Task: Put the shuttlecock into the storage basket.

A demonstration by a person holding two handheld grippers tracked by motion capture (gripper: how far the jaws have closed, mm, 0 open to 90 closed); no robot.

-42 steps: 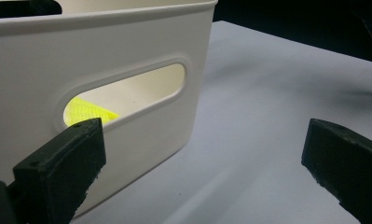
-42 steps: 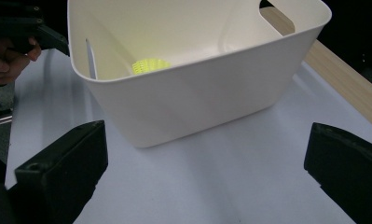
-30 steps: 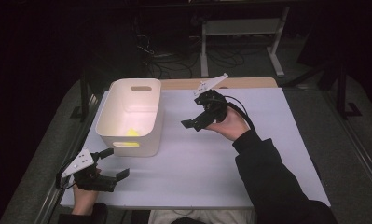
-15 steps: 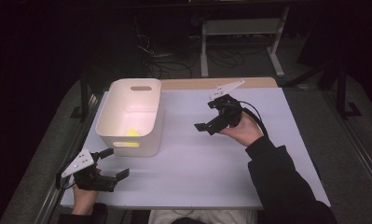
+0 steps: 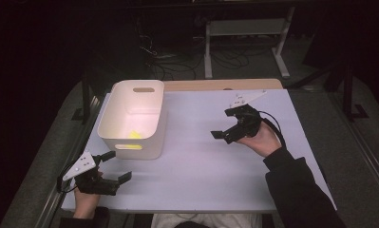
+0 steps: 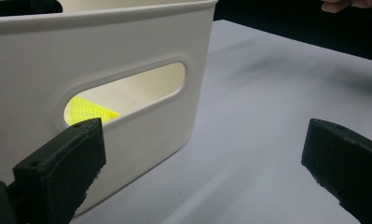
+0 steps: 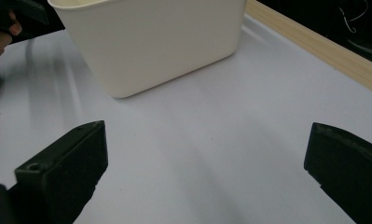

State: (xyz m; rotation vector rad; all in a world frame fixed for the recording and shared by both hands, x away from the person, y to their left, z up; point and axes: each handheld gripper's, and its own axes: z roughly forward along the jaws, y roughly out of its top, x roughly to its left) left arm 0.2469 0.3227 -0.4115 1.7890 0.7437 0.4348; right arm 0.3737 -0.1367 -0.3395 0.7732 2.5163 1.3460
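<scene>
High view: left gripper [image 5: 112,166] near white bin [image 5: 112,124], right gripper [image 5: 223,125] right of it, both jaws wide apart, nothing held.

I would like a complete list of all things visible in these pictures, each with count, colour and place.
rectangular plastic bin: one, cream-white, on the table's left half, handle slots in its end walls.
flat yellow piece: one, bright yellow, on the bin's floor, seen through the slot in the left gripper view.
table: one, pale lavender top, wooden strip along the far edge.
metal stand: one, light grey, on the floor behind the table.
left gripper: one, black, open, near front-left corner.
right gripper: one, black, open, above the table's right half.
</scene>
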